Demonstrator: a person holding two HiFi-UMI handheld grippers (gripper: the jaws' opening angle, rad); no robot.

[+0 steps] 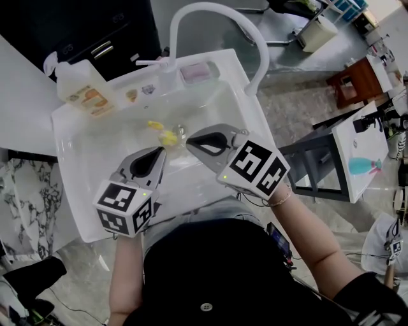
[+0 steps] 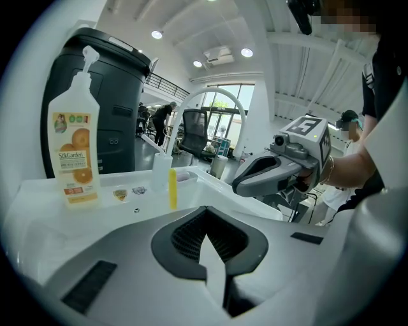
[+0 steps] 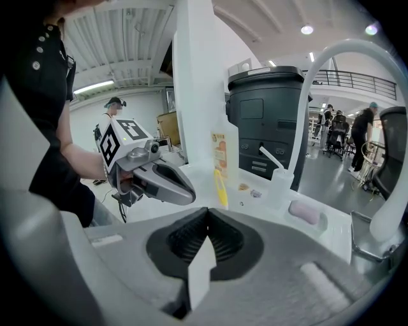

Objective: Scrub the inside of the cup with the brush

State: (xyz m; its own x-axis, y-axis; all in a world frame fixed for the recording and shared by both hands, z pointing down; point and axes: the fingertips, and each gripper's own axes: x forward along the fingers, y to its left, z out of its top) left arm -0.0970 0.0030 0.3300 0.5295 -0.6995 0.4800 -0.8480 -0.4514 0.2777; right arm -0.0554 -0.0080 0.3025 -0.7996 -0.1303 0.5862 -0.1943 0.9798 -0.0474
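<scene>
Hovering over the sink [image 1: 89, 159], the left gripper [image 1: 162, 153] and right gripper [image 1: 189, 141] are holding their jaws closed on nothing while the yellow brush [image 1: 167, 135] is lying loose, so scrubbing seems not yet begun.

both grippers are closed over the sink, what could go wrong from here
1. The left gripper and right gripper are both shut, nothing between the jaws, with the upright yellow brush just ahead; pushing in like this could knock it over instead of grasping it.
2. The faucet arches over the sink near the right gripper; a careless lift could hit it.
</scene>
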